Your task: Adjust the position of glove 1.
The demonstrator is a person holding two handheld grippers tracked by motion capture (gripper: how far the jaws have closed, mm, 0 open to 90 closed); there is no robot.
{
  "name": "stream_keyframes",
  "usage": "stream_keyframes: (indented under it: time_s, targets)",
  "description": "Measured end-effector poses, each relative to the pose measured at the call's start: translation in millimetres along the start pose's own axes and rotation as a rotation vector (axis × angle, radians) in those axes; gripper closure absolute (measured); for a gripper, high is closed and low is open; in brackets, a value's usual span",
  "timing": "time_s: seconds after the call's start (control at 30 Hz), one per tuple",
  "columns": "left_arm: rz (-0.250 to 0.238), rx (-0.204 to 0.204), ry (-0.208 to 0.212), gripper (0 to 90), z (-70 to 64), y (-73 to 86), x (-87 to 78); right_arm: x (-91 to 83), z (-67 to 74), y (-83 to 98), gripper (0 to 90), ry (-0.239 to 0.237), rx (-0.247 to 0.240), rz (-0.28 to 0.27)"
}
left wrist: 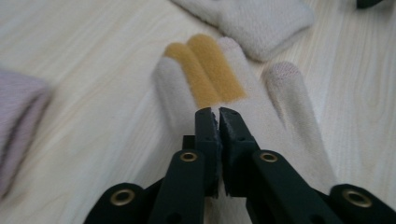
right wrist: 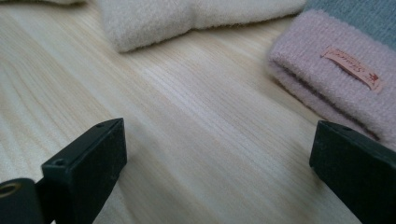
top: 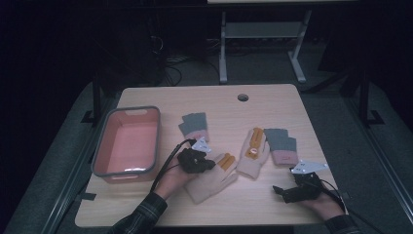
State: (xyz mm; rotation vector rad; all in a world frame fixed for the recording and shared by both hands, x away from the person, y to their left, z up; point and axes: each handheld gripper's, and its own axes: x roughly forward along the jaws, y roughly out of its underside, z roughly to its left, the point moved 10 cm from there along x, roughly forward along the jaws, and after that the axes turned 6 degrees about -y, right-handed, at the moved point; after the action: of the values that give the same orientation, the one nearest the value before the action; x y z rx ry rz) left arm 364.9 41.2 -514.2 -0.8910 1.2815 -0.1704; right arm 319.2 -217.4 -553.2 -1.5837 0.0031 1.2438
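A cream glove (top: 212, 179) with two orange fingers lies flat near the table's front; in the left gripper view the cream glove (left wrist: 224, 79) sits right under my jaws. My left gripper (top: 210, 164) (left wrist: 218, 115) is shut just above the base of its fingers, with no fabric visible between the jaws. A second cream glove (top: 253, 153) (left wrist: 252, 18) (right wrist: 187, 18) lies to its right, next to a grey mitt with a pink cuff (top: 281, 145) (right wrist: 336, 79). My right gripper (top: 278, 191) (right wrist: 217, 154) hovers open over bare wood in front of that cuff, holding nothing.
A pink basket with a grey rim (top: 100, 156) stands at the table's left. Another grey and pink mitt (top: 194, 126) (left wrist: 18, 116) lies behind my left gripper. A round cable hole (top: 243, 97) sits near the far edge. Table legs stand on the dark floor beyond.
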Motion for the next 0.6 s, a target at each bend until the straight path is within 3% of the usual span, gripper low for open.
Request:
stream_keyframes:
  time_s: [0.13, 0.27, 0.47, 0.6]
  targets:
    - [-0.049, -0.045, -0.03, 77.5, 7.6, 4.8, -23.0, 0.0, 0.0, 0.0, 3.3, 0.0, 0.0, 0.0]
    - [-0.067, -0.1, -0.037, 61.5, 7.9, 17.4, -34.9, 0.1, -0.1, -0.1, 3.2, -0.001, -0.002, 0.0]
    - [-0.078, -0.121, -0.044, 41.5, -0.6, 37.6, -48.4, 0.8, -0.7, -0.7, 3.2, -0.001, -0.001, 0.003]
    - [-0.068, -0.101, -0.07, 33.3, -9.9, 60.1, -61.3, 0.7, -0.8, -0.7, 3.2, -0.001, -0.002, 0.003]
